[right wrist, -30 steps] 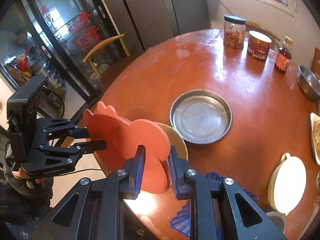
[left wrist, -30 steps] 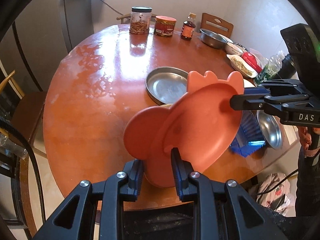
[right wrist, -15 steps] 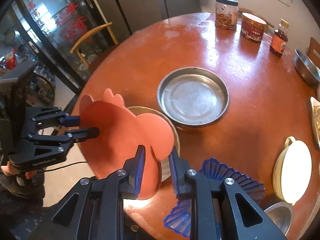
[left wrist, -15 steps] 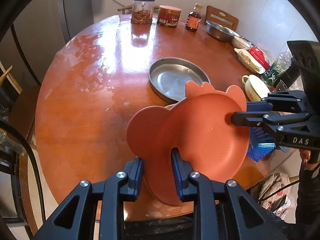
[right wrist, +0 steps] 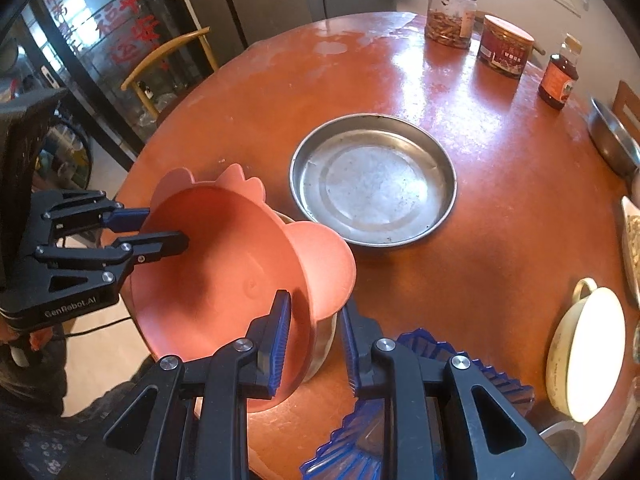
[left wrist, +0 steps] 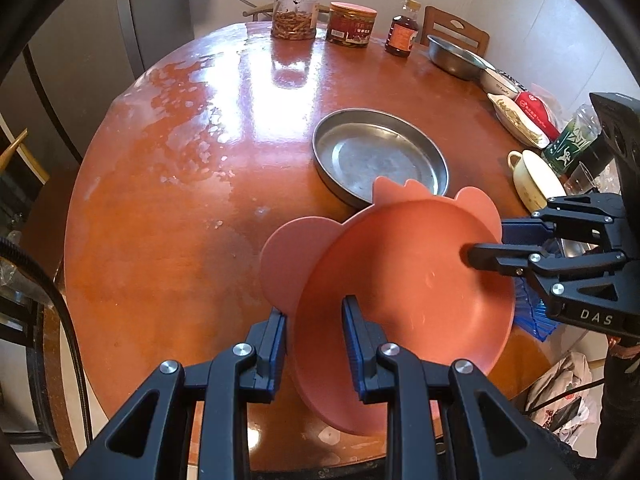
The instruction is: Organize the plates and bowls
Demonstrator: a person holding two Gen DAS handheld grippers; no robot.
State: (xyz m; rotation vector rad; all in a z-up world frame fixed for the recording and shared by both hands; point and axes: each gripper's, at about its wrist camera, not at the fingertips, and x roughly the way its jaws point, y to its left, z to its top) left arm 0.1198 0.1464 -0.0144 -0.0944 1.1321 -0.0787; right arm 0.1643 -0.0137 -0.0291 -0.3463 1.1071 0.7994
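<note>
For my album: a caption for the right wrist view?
Both grippers hold an orange chicken-shaped plate beside a steel pan.

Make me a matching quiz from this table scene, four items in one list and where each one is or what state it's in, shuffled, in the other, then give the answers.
Items:
1. orange plate
2. steel pan
3. blue fluted dish
4. dark sauce bottle

Places or states:
A. at the table's near edge, beside the right gripper
B. standing at the far side, next to a red-lidded tin
C. held tilted above the table between the right gripper and the left gripper
D. lying empty near the table's middle

Pairs: 1-C, 2-D, 3-A, 4-B
</note>
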